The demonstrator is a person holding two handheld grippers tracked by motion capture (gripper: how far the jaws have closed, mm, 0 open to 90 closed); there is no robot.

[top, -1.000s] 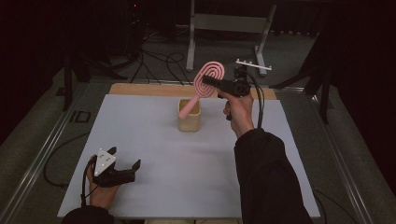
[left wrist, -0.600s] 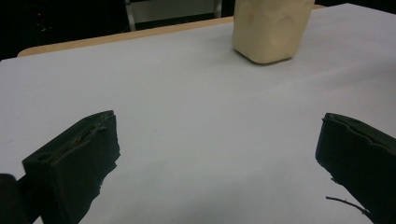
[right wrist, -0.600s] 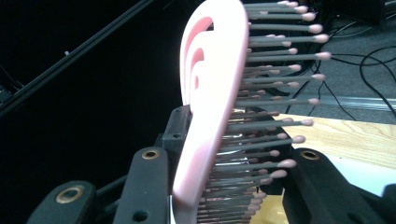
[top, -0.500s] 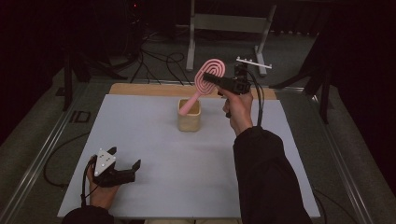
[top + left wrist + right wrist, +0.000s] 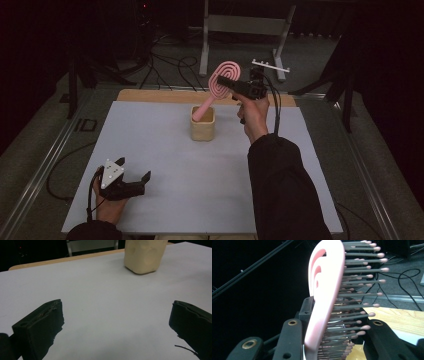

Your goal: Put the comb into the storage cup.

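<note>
Pink plastic hairbrush (image 5: 220,82) with an oval, spiral-cut head and grey, pink-tipped bristles, held up above the far middle of the table, tilted, handle end dipping down into a small cream, matte, soft-cornered square cup (image 5: 202,125). Clamped at the head by the right gripper (image 5: 239,87), black and hard-edged, jaws closed narrow on the brush, cable trailing back over a dark sleeve (image 5: 285,190). Cup standing upright on the pale grey smooth table sheet (image 5: 200,180), near the far edge, just before a strip of light bare wood (image 5: 150,96).

At the near left, the left gripper (image 5: 137,184) resting low over the sheet in a hand, grey three-cornered plate on top, jaws spread wide with nothing between them.

From the right gripper view: brush (image 5: 324,297) seen edge-on, its glossy pink back to the left, rows of thin grey pins with rounded pink tips jutting right, black jaws with brass-ringed screw holes pressing either side; wood grain of the table edge at lower right. None of this bristle detail clear from the high view.

From the left gripper view: two chunky black fingers (image 5: 41,322) with rough, chipped inner faces, well apart, bare sheet between; cup (image 5: 144,255) at the far right, its dimpled, slightly lumpy cream wall plain here, its top cut off by the frame.
</note>
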